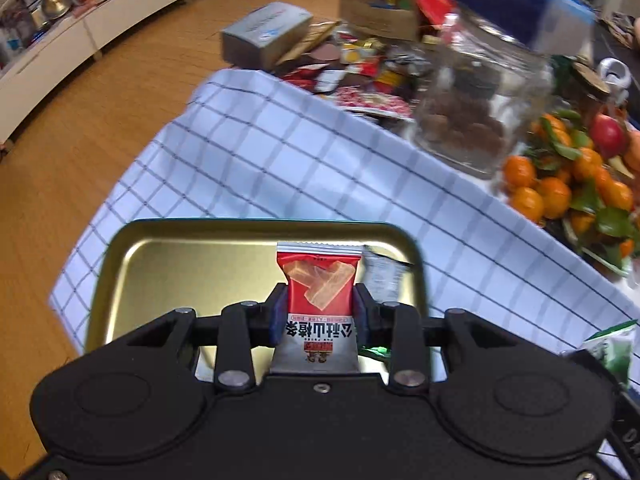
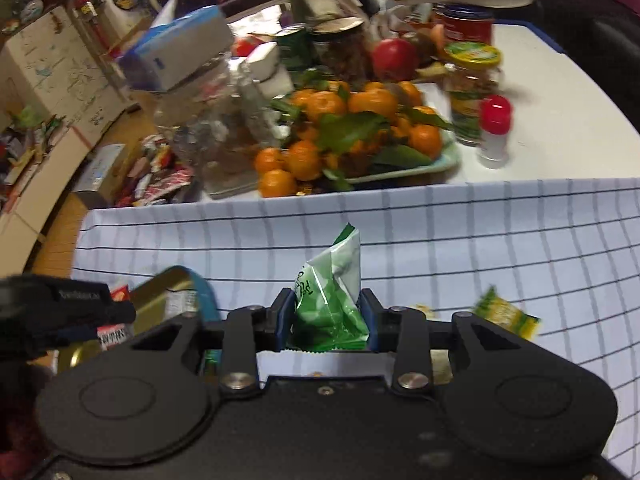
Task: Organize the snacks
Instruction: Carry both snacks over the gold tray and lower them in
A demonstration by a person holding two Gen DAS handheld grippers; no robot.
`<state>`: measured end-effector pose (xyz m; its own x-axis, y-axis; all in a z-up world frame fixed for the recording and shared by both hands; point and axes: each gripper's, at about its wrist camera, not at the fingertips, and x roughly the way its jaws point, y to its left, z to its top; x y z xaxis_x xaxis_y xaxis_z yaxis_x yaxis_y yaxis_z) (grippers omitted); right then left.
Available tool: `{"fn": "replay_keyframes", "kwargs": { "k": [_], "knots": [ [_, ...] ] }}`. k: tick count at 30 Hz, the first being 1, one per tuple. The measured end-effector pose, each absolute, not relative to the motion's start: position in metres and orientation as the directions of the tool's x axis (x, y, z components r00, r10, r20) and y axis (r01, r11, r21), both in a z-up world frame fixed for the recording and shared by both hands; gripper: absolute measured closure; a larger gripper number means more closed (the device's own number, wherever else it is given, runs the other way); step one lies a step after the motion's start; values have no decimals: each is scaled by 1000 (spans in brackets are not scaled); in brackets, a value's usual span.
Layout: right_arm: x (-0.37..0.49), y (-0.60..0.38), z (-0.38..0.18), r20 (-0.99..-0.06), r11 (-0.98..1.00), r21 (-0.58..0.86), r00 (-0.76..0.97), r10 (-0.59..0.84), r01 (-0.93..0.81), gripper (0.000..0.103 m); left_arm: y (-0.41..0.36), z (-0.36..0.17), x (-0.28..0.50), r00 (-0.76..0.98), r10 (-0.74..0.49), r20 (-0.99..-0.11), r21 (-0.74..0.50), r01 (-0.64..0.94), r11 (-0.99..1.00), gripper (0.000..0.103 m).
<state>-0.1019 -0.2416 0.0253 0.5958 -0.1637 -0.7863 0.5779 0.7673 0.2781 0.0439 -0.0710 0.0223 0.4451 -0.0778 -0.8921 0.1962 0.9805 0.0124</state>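
Note:
My left gripper (image 1: 320, 312) is shut on a red snack packet (image 1: 320, 280) and holds it over the gold tin tray (image 1: 168, 256) on the checked cloth. A silver packet (image 1: 382, 274) lies in the tray at its right side. My right gripper (image 2: 326, 320) is shut on a green snack packet (image 2: 332, 300) above the checked cloth, to the right of the tray (image 2: 160, 288). The left gripper (image 2: 60, 316) with its red packet shows at the left of the right wrist view. A yellow-green packet (image 2: 506, 316) lies on the cloth to the right.
A plate of oranges (image 2: 352, 132) with leaves, glass jars (image 1: 472, 100), a red-capped bottle (image 2: 494, 128) and a blue box (image 2: 180, 52) stand behind the cloth (image 2: 480, 232). A heap of packets (image 1: 360, 76) and cardboard boxes lie beyond the table's left edge.

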Motion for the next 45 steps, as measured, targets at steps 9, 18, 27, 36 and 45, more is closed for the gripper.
{"fn": "replay_keyframes", "kwargs": {
  "k": [9, 18, 27, 36, 45],
  "knots": [
    [-52, -181, 23, -776, 843, 280, 625, -83, 460, 66, -20, 12, 74, 456, 17, -890, 73, 106, 992, 61],
    [-26, -123, 18, -780, 908, 250, 625, -16, 335, 66, 11, 3, 91, 418, 80, -905, 96, 18, 995, 60],
    [-20, -108, 19, -771, 922, 255, 637, 13, 290, 65, 27, 7, 99, 412, 82, -907, 75, -35, 997, 55],
    [-24, -88, 35, -703, 959, 219, 711, 27, 180, 48, 38, 6, 103, 391, 90, -916, 52, -108, 993, 55],
    [-29, -100, 31, -734, 952, 199, 679, -11, 231, 48, 25, 9, 99, 388, 67, -919, 44, -68, 997, 55]
  ]
}}
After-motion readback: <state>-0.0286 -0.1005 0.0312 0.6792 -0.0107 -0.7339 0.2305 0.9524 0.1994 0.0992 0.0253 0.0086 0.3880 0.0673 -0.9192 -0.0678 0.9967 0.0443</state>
